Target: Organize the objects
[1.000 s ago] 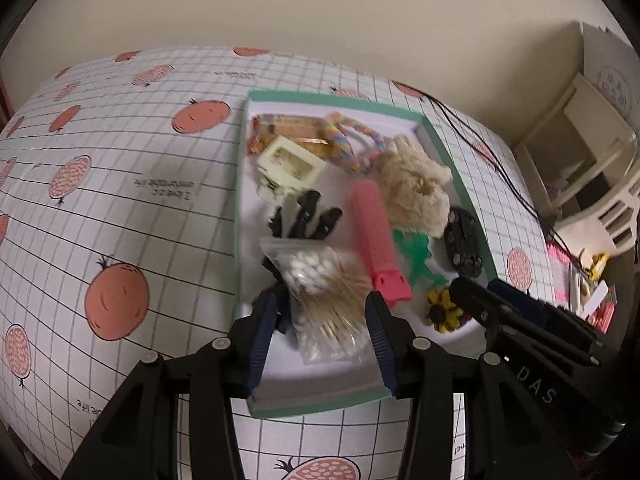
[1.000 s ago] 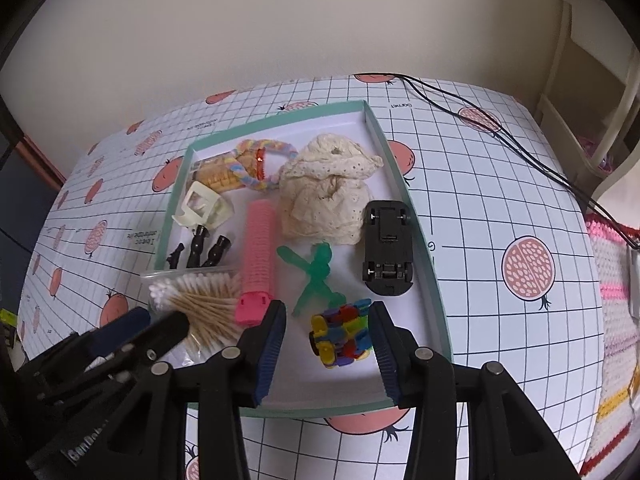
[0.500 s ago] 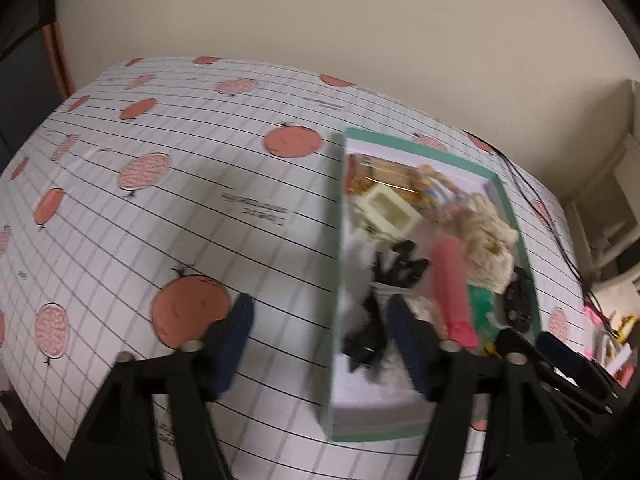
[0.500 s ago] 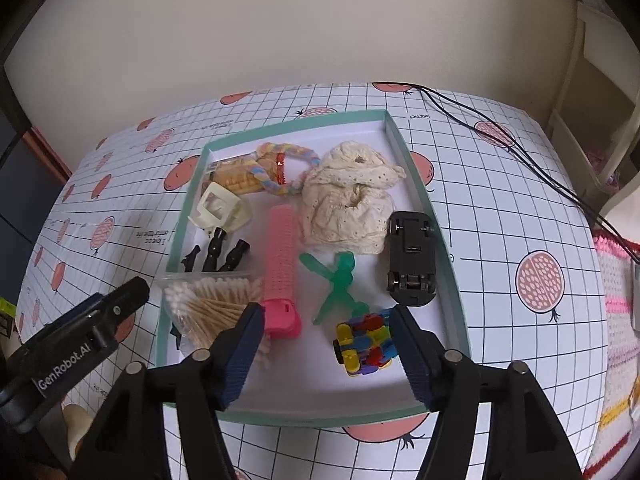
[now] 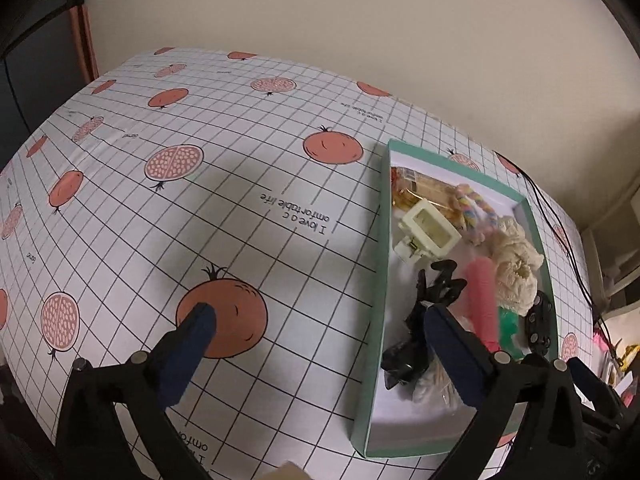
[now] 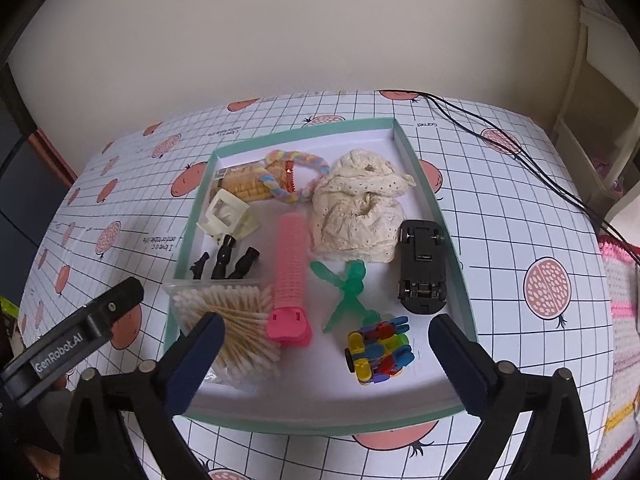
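Now both tongs are seen spread wide, and nothing is held in either one. The left gripper is hung over the fruit-print tablecloth, with one finger above a drawn orange fruit and the other finger over the near left side of the green tray. The right gripper is held above the near end of that tray, with the bag of cotton swabs by one finger and the small toy of bright blocks between the fingers but lower down and not touched. Further in, a pink hair roller is laid down the middle, a green plastic toy is beside it, and a black toy car is turned on its back by the right wall. A few little black pieces, a cream hair claw, a cream lace cloth, a rainbow rope ring and a yellow packet are packed at the far end. Every small thing that can be seen is already inside the tray, and no loose thing is seen on the cloth. So the job is judged to be done or almost done, and little seems to be left but a bit of tidying inside the tray.
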Available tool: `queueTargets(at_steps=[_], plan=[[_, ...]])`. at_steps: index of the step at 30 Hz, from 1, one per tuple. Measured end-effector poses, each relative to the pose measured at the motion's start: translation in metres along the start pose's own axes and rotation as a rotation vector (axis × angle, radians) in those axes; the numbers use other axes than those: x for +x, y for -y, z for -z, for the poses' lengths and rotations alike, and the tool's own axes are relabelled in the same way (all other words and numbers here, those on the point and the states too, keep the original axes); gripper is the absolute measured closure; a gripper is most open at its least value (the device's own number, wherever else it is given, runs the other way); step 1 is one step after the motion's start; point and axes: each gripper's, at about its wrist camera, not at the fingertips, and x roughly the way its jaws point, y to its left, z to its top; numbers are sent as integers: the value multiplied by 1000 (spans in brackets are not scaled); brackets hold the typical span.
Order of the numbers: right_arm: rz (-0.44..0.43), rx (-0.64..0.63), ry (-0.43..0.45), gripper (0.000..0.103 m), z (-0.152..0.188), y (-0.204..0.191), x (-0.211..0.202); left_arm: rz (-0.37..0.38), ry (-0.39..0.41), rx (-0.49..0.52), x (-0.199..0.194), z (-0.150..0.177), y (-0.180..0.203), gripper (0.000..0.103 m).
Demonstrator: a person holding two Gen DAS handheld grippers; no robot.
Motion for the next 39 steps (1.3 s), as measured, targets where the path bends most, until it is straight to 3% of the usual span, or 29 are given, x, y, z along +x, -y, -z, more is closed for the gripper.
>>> queueTargets(at_steps=[10,16,22,29,33,39], plan=[[-7,14,35,0,-4,-4,-5,44,43,0,-9,-7,-4,0],[-5,28,55,0,-1,-11,-14,14,57,14,-17,-8,-12,0],[0,53,75,0,7,-13,-28,-17,138,58,-43,-7,-19,0],[36,48,126,0,19,-19,-51,52,197,68,-74,-4,-33,0],[16,33,154,0,26,-27,-63,54,239,56,-90,0,-43,0],[35,9,182,0,38,-39,-73,76,220,66,-100,11,-49,0]])
